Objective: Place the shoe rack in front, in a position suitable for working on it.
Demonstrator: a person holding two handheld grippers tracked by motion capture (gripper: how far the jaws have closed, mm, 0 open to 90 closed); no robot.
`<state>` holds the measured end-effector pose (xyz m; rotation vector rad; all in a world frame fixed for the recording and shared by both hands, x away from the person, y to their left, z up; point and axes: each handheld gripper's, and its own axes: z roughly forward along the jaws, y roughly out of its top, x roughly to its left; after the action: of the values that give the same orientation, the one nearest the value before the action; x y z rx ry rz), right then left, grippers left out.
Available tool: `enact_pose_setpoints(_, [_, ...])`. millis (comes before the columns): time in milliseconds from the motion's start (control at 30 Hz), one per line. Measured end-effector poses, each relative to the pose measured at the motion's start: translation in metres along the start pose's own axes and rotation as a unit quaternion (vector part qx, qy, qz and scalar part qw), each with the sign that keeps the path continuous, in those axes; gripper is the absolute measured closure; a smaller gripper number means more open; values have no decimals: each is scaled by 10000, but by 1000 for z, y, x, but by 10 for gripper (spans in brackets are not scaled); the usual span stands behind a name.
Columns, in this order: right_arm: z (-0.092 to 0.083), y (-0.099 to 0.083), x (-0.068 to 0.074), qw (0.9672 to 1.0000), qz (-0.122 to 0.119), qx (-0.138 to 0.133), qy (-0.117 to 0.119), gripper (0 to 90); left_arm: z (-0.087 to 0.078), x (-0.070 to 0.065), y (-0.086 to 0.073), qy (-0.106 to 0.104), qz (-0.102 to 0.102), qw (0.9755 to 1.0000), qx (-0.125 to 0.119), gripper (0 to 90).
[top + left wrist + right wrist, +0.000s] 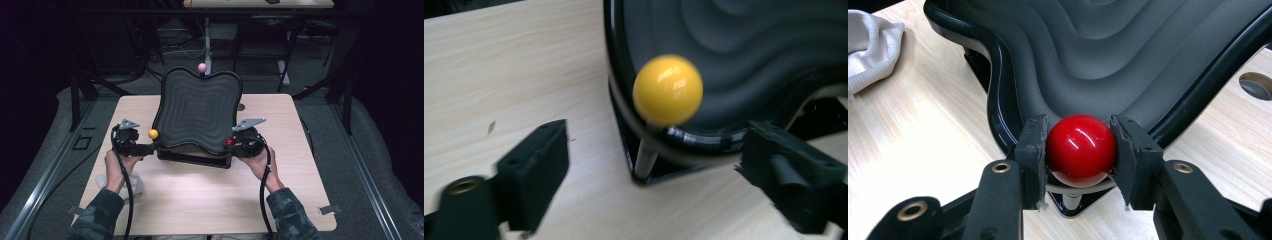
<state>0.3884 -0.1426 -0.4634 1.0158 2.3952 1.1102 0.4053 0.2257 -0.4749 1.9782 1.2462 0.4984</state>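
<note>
A: How is the black wavy board (197, 111) placed?

B: It is seen tilted up on a black base (195, 158) in the middle of the wooden table (200, 200). Three knobs on short stems are fixed around its rim.

A: Where are the knobs found on the board?

B: A yellow ball (153, 134) is set at the board's near left corner, a red ball (229, 141) at its near right corner, and a pink ball (202, 67) at its far edge.

A: What is held by the right gripper (240, 142)?

B: The red ball (1081, 150) is clamped between its two black pads (1032, 150), pressed on both sides, right against the board's rim.

A: And the left gripper (150, 148)?

B: Its jaws are spread wide, one to each side of the yellow ball (667, 90), and neither is touching it. The ball is seen between and beyond the tips, just against the board's corner.

A: Is anything else noted beside the board?

B: A white cloth (132, 187) is lying on the table to the near left of the board, partly covered by the person's left hand (117, 167).
</note>
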Motion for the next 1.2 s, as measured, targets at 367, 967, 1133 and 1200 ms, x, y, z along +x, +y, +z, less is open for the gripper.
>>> enact_pose_setpoints(367, [0, -2, -1, 10000, 7, -79, 0, 599, 19, -3, 20, 171, 166, 9997, -43, 486])
enact_pose_setpoints(967, [-2, -6, 0, 9998, 56, -176, 4, 598, 2, -24, 10, 463, 610, 9971, 6, 594])
enact_pose_setpoints(1133, [-4, -10, 1, 9997, 32, -232, 83, 598, -6, -28, 2, 428, 648, 9970, -28, 595])
enact_pose_setpoints(1200, [-5, -10, 3, 9997, 30, -222, 76, 598, -9, -29, 0, 419, 641, 9971, -27, 595])
